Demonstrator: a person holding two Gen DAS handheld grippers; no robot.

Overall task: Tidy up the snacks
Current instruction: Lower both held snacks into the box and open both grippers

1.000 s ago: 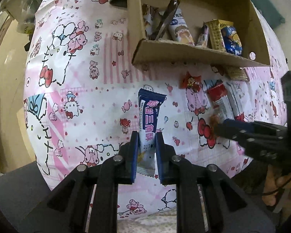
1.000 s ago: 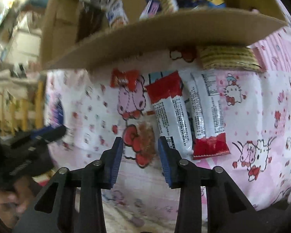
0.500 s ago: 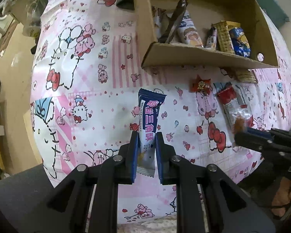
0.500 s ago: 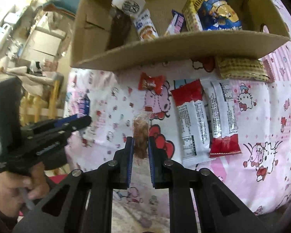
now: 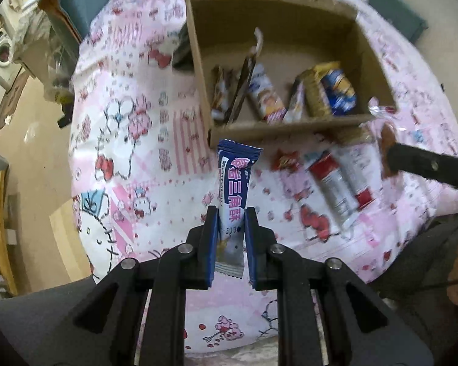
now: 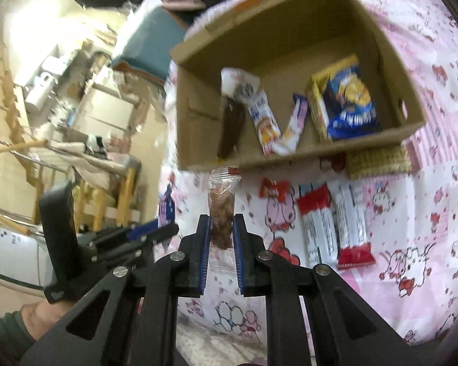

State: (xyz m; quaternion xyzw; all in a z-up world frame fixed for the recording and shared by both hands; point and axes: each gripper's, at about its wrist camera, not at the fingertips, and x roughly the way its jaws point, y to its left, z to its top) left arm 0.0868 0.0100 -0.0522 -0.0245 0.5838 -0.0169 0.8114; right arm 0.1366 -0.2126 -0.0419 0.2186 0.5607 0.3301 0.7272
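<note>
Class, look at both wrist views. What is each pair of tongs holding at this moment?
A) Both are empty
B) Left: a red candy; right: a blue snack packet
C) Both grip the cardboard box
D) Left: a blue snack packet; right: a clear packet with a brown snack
D: the left tongs are shut on the blue snack packet, and the right tongs are shut on the clear packet with a brown snack.

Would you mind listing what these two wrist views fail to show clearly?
- Left wrist view: right gripper cut off by the frame edge; its clear-wrapped snack motion-blurred.
- Right wrist view: blue packet mostly hidden behind the left gripper.
- Both views: cardboard box near corner hidden by its wall.
</note>
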